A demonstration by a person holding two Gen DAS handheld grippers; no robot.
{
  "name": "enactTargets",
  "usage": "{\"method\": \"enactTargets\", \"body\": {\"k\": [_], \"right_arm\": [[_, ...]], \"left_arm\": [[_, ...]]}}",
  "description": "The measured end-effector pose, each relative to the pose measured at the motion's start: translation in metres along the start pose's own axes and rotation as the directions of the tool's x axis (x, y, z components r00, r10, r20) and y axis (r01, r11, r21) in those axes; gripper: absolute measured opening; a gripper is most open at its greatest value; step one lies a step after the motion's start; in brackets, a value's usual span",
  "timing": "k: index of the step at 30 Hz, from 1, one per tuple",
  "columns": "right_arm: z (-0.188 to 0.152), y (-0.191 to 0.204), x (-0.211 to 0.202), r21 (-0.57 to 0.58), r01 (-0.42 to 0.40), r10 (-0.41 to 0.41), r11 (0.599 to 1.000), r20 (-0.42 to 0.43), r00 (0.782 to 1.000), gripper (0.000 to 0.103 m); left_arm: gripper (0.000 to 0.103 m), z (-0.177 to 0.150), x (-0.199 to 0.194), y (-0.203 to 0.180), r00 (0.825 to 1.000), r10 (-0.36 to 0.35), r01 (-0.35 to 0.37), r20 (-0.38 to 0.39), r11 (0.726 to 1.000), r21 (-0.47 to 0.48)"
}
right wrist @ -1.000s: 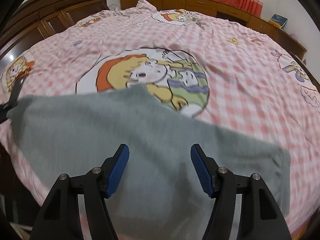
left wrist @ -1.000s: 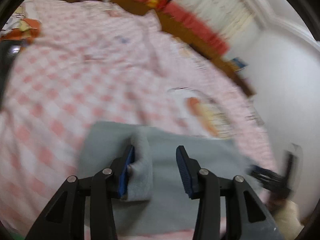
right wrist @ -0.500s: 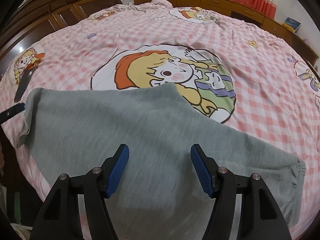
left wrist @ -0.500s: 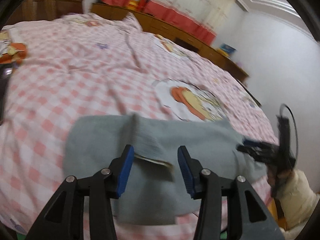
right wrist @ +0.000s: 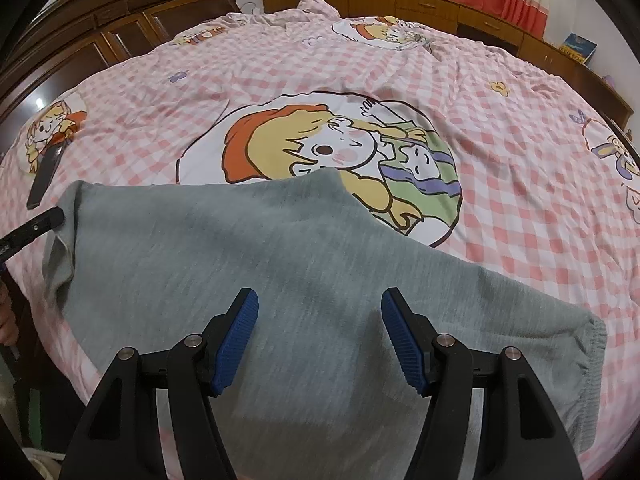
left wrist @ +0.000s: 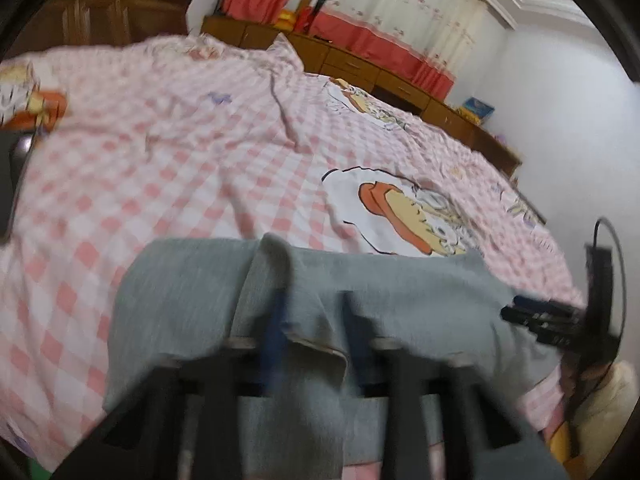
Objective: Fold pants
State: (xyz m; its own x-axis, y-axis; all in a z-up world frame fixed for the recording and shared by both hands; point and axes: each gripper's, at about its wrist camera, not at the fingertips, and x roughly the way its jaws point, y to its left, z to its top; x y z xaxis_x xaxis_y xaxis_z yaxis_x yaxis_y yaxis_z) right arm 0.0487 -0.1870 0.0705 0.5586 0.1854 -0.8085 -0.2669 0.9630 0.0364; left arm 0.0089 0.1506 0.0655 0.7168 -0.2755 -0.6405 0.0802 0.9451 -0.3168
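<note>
Pants [right wrist: 280, 280] seemingly under both open tools [right wrist: 320, 340]

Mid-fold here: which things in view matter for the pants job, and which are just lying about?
For the job:
- grey pants, spread flat on the checked bedspread
- right claw, open above them
- left claw, blurred, a raised fold of cloth between its fingers

Lying about:
- dark flat device at the bedspread's left edge
- blue book on the wooden cabinet
</note>
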Motion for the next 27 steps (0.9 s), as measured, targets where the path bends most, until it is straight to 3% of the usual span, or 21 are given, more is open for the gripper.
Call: {"method": "enactTargets", "body": {"k": [3, 7, 12, 15, 18, 19, 20, 22, 23, 27], "right_arm": [[0.006, -0.001, 0.001, -0.006, 0.003, -0.003, 1.0, 0.008, 1.0, 0.066], [0.021, -0.005, 0.007, 0.001, -0.004, 0.004, 1.0, 0.025, 1.0, 0.066], [0.044, -0.008, 0.029, -0.013, 0.022, -0.022, 1.0, 0.006, 1.0, 0.066], [0.054, -0.009, 0.047, -0.016, -0.002, 0.002, 1.0, -0.021, 1.0, 0.066], [0.058, -0.012, 0.064, 0.004, -0.044, 0.044, 0.999, -0.06, 0.997, 0.064], [0.059, -0.013, 0.069, 0.018, -0.069, 0.07, 0.997, -0.068, 0.995, 0.057], [0.059, -0.013, 0.071, 0.025, -0.085, 0.086, 0.996, -0.069, 0.994, 0.04], [0.059, -0.014, 0.069, 0.042, -0.118, 0.12, 0.992, -0.062, 0.991, 0.017], [0.059, -0.015, 0.063, 0.044, -0.115, 0.116, 0.992, -0.037, 0.993, 0.012], [0.063, -0.014, 0.049, 0.043, -0.089, 0.087, 0.995, 0.04, 0.995, 0.011]], "left_arm": [[0.004, 0.004, -0.008, -0.004, 0.998, 0.05, -0.051, 0.025, 0.997, 0.056], [0.004, 0.018, -0.015, 0.011, 0.988, 0.143, -0.146, 0.051, 0.988, 0.052], [0.004, 0.035, -0.003, 0.049, 0.967, 0.253, -0.253, 0.001, 0.967, 0.039], [0.004, 0.038, 0.006, 0.063, 0.967, 0.254, -0.253, -0.034, 0.967, 0.04], [0.005, 0.036, 0.019, 0.065, 0.949, 0.31, -0.304, -0.053, 0.947, 0.103], [0.005, 0.034, 0.021, 0.064, 0.947, 0.317, -0.309, -0.051, 0.944, 0.118], [0.005, 0.033, 0.024, 0.063, 0.946, 0.321, -0.312, -0.048, 0.94, 0.136], [0.005, 0.031, 0.029, 0.062, 0.944, 0.326, -0.315, -0.052, 0.937, 0.151], [0.005, 0.031, 0.03, 0.062, 0.945, 0.322, -0.311, -0.053, 0.938, 0.15], [0.005, 0.036, 0.034, 0.066, 0.944, 0.326, -0.316, -0.051, 0.938, 0.142]]}}
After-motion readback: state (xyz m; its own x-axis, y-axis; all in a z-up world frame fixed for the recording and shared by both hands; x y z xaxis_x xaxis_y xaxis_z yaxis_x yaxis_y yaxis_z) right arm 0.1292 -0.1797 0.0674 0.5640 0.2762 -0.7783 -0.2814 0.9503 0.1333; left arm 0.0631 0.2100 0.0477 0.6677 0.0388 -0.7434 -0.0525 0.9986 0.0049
